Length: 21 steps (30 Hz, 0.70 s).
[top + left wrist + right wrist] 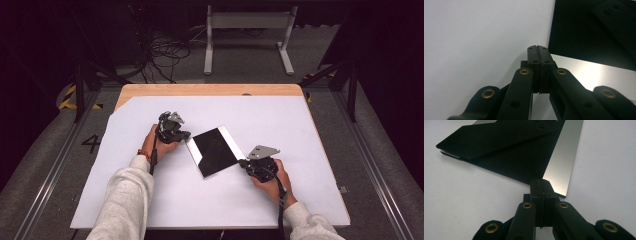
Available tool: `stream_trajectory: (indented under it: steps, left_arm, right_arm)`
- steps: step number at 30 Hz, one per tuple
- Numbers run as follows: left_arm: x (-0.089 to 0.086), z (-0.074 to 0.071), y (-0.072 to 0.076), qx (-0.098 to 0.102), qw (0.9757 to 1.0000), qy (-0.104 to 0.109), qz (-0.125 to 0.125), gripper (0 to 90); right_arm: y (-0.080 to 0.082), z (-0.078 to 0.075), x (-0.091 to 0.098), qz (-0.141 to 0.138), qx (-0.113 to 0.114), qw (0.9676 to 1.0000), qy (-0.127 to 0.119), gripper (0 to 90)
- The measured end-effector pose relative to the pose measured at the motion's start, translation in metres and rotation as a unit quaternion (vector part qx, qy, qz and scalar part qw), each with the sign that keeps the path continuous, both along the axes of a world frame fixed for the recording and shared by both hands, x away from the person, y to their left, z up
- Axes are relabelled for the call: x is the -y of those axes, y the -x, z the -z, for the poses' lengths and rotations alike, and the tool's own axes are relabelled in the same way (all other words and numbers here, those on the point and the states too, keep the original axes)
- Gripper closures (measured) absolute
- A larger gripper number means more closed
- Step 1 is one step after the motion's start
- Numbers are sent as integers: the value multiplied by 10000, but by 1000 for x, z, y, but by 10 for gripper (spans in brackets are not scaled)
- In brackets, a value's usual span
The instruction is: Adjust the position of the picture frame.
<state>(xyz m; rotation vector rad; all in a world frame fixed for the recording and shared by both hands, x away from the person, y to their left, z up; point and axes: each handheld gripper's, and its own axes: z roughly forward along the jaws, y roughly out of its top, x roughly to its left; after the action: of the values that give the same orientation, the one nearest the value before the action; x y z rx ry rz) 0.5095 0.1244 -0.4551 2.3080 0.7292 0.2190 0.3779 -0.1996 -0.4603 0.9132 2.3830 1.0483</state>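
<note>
Bracketing the flat mirror [215,150] mid-frame: left gripper [186,135] and right gripper [243,162], both fully closed and empty, press opposite corners, likely to nudge it.

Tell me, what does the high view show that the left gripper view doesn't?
The high view takes in the whole table, the floor cables, both sleeved forearms and the right gripper at the near corner of the black and silver panel. The left gripper view gives a close look at the left gripper, its fingers pressed shut at the panel's silver edge. Both show the panel lying flat on the white sheet.
</note>
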Motion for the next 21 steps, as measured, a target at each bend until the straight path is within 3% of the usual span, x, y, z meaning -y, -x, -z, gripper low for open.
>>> stream_trajectory:
  steps: [15,21]
  left_arm:
    - [2,0,16,-3,9998,9,208,900]
    - [4,0,31,54,9996,-67,259,900]
  right_arm:
    - [0,0,5,94,0,10000,-1,900]
    - [0,0,9,147,2,9999,-1,900]
